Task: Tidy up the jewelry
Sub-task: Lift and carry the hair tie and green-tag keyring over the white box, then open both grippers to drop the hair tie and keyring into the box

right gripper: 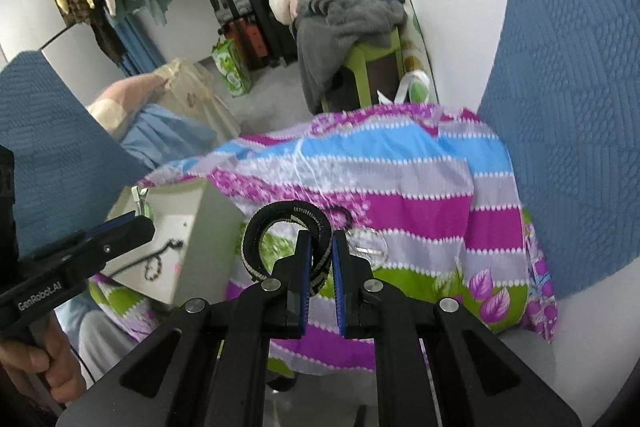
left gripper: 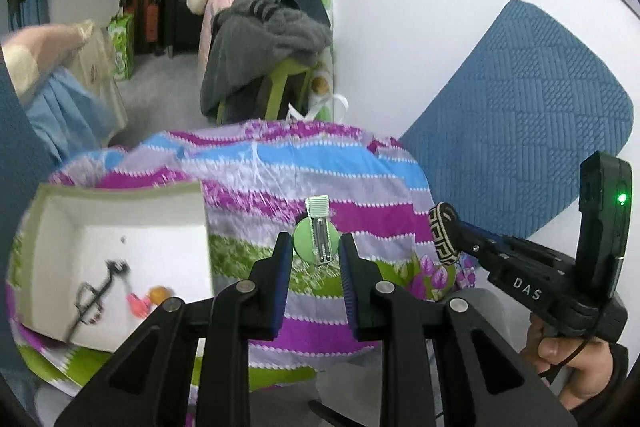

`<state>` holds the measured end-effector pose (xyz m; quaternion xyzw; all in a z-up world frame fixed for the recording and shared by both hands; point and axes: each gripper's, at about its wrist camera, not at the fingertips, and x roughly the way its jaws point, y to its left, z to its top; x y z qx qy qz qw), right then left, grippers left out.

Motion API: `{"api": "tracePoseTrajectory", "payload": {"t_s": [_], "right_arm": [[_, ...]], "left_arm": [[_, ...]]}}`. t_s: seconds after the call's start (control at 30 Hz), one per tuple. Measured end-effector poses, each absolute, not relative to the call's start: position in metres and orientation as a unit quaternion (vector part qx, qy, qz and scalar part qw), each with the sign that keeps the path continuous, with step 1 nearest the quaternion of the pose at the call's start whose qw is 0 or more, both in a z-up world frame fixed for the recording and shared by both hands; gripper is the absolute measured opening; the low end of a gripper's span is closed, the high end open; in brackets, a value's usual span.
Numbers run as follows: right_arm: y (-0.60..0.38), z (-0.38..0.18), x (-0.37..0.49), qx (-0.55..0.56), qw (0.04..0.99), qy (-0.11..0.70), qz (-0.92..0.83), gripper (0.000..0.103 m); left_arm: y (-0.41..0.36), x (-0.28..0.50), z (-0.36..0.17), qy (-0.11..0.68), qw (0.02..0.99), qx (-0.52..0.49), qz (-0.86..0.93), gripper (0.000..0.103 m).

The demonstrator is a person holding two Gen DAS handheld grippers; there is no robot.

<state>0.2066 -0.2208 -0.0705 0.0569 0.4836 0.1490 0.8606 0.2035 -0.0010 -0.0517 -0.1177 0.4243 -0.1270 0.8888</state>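
Green hair clip (left gripper: 317, 235), black-and-cream patterned bracelet (right gripper: 286, 242) — cloth (right gripper: 420, 195) striped magenta, blue, green.

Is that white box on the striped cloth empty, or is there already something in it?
Not empty. The open white box already holds a dark chain and small pink and orange trinkets on its floor, too blurred to identify further.

The letters "DAS" are printed on the right gripper (left gripper: 448, 227) body. "GenRobot.AI" is printed on the left gripper (right gripper: 132, 217) body.
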Motion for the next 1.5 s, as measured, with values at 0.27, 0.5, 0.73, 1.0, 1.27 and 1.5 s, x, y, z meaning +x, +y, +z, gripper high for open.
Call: {"api": "tracePoseTrajectory", "payload": {"t_s": [0.27, 0.5, 0.73, 1.0, 1.27, 1.5], "right_arm": [[-0.185, -0.034, 0.214, 0.052, 0.877, 0.448, 0.167, 0.008], [-0.137, -0.020, 0.216, 0.039, 0.878, 0.435, 0.196, 0.008], [-0.091, -0.036, 0.214, 0.030, 0.867, 0.447, 0.219, 0.008], [-0.035, -0.094, 0.211, -0.003, 0.827, 0.502, 0.252, 0.008], [-0.012, -0.142, 0.204, -0.032, 0.798, 0.542, 0.263, 0.008], [-0.010, -0.163, 0.201, -0.035, 0.784, 0.559, 0.267, 0.009]], "left_arm": [[0.034, 0.201, -0.023, 0.395, 0.903, -0.117, -0.120, 0.023], [0.074, 0.196, -0.009, 0.382, 0.911, -0.117, -0.096, 0.023], [0.117, 0.188, -0.020, 0.385, 0.911, -0.118, -0.087, 0.023], [0.155, 0.191, -0.081, 0.432, 0.888, -0.145, -0.066, 0.023], [0.168, 0.194, -0.139, 0.477, 0.862, -0.162, -0.059, 0.023], [0.163, 0.196, -0.154, 0.494, 0.855, -0.150, -0.053, 0.023]]}}
